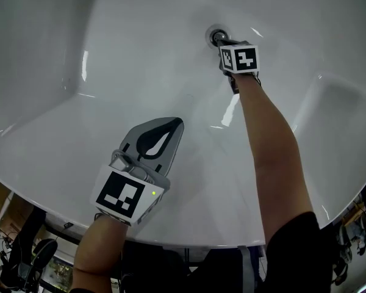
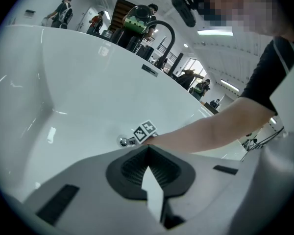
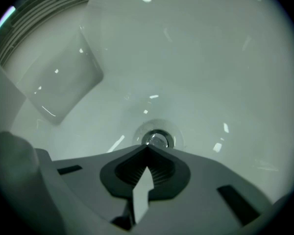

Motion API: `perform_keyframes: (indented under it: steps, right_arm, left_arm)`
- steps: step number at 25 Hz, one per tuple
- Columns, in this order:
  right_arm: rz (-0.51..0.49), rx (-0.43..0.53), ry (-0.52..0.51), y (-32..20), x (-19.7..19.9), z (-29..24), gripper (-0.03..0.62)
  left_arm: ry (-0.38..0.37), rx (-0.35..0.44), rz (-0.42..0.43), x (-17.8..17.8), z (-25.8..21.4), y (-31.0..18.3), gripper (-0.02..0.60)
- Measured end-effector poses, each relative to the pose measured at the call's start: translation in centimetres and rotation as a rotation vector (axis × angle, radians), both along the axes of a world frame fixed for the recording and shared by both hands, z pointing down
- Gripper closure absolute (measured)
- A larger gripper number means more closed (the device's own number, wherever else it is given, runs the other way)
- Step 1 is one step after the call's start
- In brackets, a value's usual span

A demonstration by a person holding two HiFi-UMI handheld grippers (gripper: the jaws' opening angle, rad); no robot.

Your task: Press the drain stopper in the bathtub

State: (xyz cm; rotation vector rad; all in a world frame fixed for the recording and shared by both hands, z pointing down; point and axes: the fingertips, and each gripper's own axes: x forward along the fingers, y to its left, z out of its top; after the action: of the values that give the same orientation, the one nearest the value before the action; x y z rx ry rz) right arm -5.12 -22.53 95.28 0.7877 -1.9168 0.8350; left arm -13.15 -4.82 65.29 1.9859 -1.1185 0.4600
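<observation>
A round chrome drain stopper sits in the floor of the white bathtub. My right gripper is shut with nothing in it, its tips at the stopper's near edge. In the right gripper view the stopper lies just beyond the closed tips; whether they touch it I cannot tell. My left gripper is shut and empty, held over the tub's near slope, well short of the drain. From the left gripper view the stopper shows small beyond the closed tips, beside the right gripper's marker cube.
The tub's walls rise on all sides, with a shallow rectangular recess moulded in one wall. A black curved tap stands on the far rim. Several people stand in the room beyond. Clutter lies on the floor below the near rim.
</observation>
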Motion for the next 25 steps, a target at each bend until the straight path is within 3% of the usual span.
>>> perform_keyframes:
  steps: [5, 14, 25]
  right_arm:
    - [0.022, 0.028, -0.156, 4.8, 2.0, -8.4, 0.583]
    - [0.121, 0.104, -0.321, 11.5, 5.8, -26.5, 0.583]
    - [0.203, 0.311, -0.452, 14.1, 8.6, -47.5, 0.583]
  left_arm:
    - [-0.103, 0.012, 0.061, -0.5, 1.0, 1.5, 0.575]
    - [-0.002, 0.120, 0.051, 1.7, -10.1, 2.3, 0.575]
    - [0.089, 0.197, 0.160, 6.4, -22.4, 5.6, 0.575]
